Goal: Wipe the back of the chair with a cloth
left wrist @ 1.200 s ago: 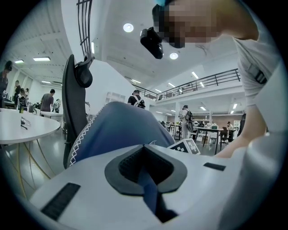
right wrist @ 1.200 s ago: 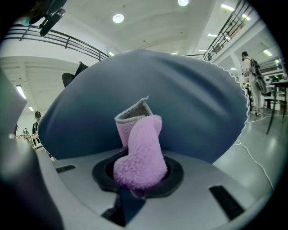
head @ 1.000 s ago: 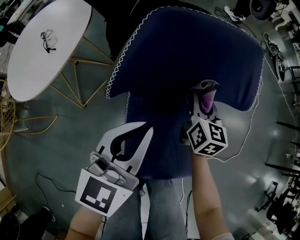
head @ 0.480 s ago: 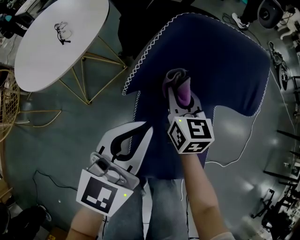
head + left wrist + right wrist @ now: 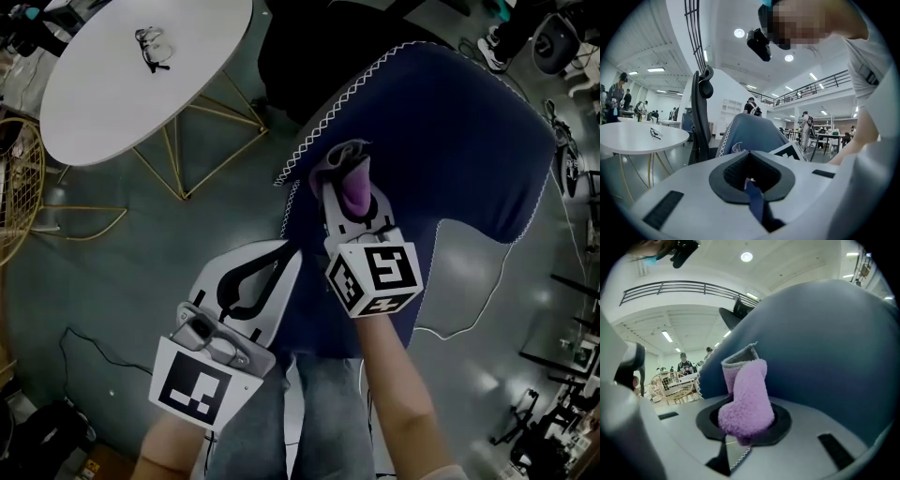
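Observation:
The dark blue chair back (image 5: 450,131) with white edge stitching fills the upper right of the head view. My right gripper (image 5: 349,204) is shut on a purple fluffy cloth (image 5: 353,186), which presses against the chair back near its left stitched edge. In the right gripper view the cloth (image 5: 747,399) bulges up from between the jaws of that gripper (image 5: 743,425), with the blue chair back (image 5: 825,343) right behind it. My left gripper (image 5: 284,253) hangs lower left, beside the chair back's lower part, shut with nothing held. In the left gripper view, it (image 5: 750,176) points at the chair back (image 5: 750,136).
A white round table (image 5: 112,103) on gold wire legs (image 5: 187,159) stands upper left, with a pair of glasses (image 5: 153,47) on it. A wicker chair (image 5: 14,187) sits at the far left. A cable (image 5: 89,342) lies on the grey floor. A black office chair (image 5: 698,112) stands behind.
The right gripper has carried the purple cloth leftward across the chair back, from its right-middle to near the left stitched edge. The left gripper has stayed where it was.

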A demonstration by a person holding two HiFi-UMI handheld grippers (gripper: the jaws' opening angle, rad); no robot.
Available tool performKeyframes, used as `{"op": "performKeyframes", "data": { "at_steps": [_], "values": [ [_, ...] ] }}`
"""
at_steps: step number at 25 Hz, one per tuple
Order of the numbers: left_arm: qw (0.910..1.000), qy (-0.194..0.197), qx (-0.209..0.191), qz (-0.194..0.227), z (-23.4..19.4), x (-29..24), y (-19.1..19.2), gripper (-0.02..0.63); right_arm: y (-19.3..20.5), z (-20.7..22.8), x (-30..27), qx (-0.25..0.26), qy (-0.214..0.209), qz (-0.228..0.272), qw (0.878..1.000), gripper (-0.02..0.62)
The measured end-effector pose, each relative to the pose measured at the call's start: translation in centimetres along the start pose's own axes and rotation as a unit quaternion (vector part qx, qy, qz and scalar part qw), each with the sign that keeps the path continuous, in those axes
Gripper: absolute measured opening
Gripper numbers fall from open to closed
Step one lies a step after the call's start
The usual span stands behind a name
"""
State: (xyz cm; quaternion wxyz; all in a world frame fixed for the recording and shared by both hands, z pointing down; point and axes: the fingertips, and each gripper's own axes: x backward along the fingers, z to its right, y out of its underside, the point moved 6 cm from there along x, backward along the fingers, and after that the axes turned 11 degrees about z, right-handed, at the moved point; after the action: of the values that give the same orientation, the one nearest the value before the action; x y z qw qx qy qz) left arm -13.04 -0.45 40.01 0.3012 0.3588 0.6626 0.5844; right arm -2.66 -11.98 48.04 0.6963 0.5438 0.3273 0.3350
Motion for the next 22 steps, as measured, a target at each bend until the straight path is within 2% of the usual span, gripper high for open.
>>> {"op": "performKeyframes", "data": {
  "at_steps": [3,10,16,22],
  "values": [
    [1.0,-0.004,0.003,0.001,-0.3,0.4,0.0,0.012,-0.1,-1.8,0.0,0.01,-0.018,0.005,1.0,0.078],
    [0.9999,-0.011,0.004,0.004,-1.1,0.3,0.2,0.012,0.4,-1.6,-0.3,0.02,-0.016,0.017,1.0,0.078],
    [0.9997,-0.019,0.002,0.013,-1.1,-0.2,0.5,0.012,2.3,-1.2,-0.5,0.031,-0.006,0.003,0.999,0.077],
    [0.9999,-0.012,-0.006,0.002,-1.0,-0.1,1.1,0.012,5.6,-0.2,-0.8,0.023,0.014,-0.043,0.999,0.077]
  ]
}}
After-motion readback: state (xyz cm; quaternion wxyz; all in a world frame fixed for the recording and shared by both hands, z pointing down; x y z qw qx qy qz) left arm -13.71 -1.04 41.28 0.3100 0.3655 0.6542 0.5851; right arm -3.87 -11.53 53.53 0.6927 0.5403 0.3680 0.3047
